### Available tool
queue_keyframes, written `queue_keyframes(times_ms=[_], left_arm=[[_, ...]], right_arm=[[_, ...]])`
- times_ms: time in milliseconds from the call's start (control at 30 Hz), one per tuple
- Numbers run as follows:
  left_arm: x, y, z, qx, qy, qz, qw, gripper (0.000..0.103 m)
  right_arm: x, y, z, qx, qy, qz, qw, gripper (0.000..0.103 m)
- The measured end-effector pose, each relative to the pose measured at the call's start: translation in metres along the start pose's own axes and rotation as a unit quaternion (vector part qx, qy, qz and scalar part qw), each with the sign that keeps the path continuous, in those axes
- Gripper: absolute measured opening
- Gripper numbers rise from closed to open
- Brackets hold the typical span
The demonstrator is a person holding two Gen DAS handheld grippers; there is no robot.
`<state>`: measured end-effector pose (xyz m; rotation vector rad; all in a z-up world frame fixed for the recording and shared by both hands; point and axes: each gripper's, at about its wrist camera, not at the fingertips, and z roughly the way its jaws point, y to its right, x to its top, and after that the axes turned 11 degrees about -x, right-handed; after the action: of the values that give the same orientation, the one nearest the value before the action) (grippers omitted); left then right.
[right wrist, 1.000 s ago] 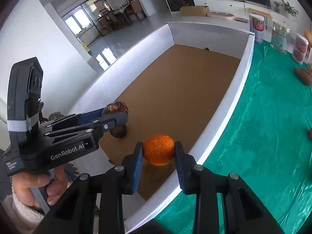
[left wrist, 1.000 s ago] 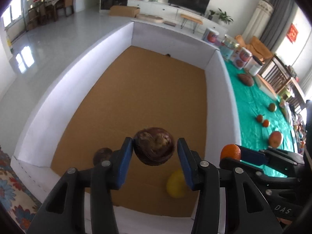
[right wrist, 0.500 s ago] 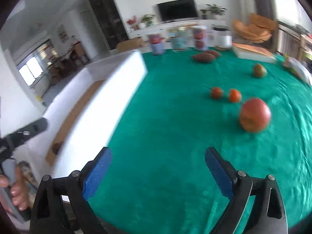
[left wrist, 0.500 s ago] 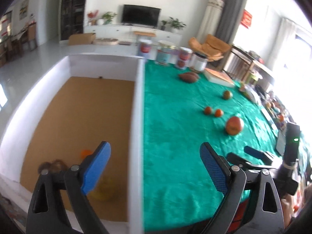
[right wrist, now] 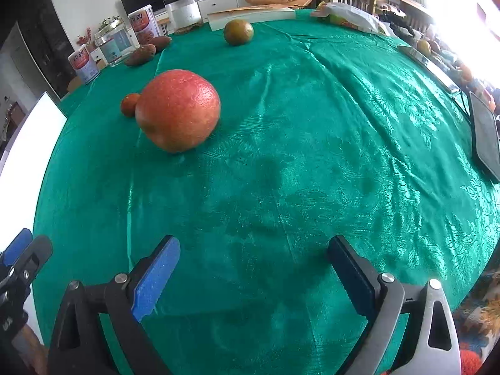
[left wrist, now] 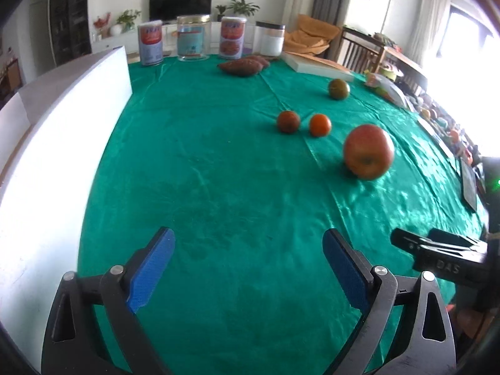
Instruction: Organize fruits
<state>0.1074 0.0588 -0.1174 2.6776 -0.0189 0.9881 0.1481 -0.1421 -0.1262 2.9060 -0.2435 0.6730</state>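
Fruits lie loose on the green cloth of the desk (left wrist: 218, 172) ahead of both my claws, none of them held. My left claw (left wrist: 248, 262) hangs wide apart over bare cloth at the near edge, nothing between its blue pads. My right claw (right wrist: 253, 265) is spread just as wide and empty, also above bare cloth. From the left wrist view, my right claw's black tip pokes in at the near right. Beyond it, to the right, a big red apple (left wrist: 368, 151) sits on the cloth; in the right wrist view the same apple (right wrist: 178, 109) stands ahead and to the left. Farther off, a dark red fruit (left wrist: 288, 121) and a small orange fruit (left wrist: 320, 125) rest just beside each other, apart. A greenish-brown fruit (left wrist: 338, 88) lies farther still, near a flat white box (left wrist: 315, 65). Two sweet potatoes (left wrist: 242, 67) lie at the far side before a row of cans and jars (left wrist: 189, 37). The white wall of a large carton (left wrist: 62, 143) runs along the left.
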Motion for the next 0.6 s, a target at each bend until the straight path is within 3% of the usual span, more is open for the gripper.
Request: queue_keyframes(times_ms=[233,600], left_arm=[[-0.004,-0.015,0.029,0.028,-0.023,-0.017,0.9992,0.096],[-0.009,-0.007,0.038,0.058,-0.028,0.011,0.9979,0.100]], right_arm=[[-0.004,-0.006,-0.005,0.000,0.008,-0.004,1.000,0.096],[-0.003,-0.004,-0.007,0.018,0.013,0.006,1.000,0.096]])
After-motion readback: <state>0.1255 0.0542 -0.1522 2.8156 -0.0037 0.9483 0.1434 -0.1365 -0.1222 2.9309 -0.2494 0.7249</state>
